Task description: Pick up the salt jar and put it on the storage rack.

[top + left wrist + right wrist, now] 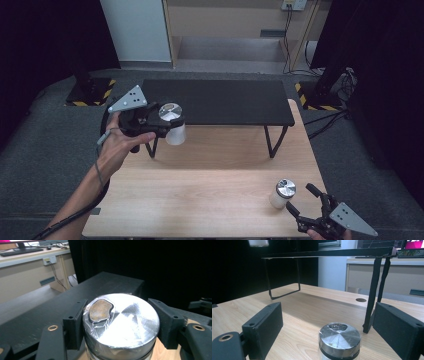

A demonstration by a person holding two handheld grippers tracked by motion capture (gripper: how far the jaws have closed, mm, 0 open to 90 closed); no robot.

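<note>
A white jar with a silver lid (176, 134) hangs in the air at the left front corner of the black shelf (220, 102), and my left gripper (167, 122) is shut on it. In the left gripper view both pads press the sides of the lid (130, 325), which carries a brown patch under clear film. A second silver-lidded jar (284, 194) stands on the wooden table (210, 185) at the front right. My right gripper (301, 198) is open just behind it. In the right gripper view this jar (339, 338) sits low between the wide jaws, touching neither.
The black shelf (329, 252) stands on thin metal legs across the back of the table, with room beneath it. Beyond the table are grey floor, cables and black curtains. A desk with a keyboard (22, 251) lies farther off.
</note>
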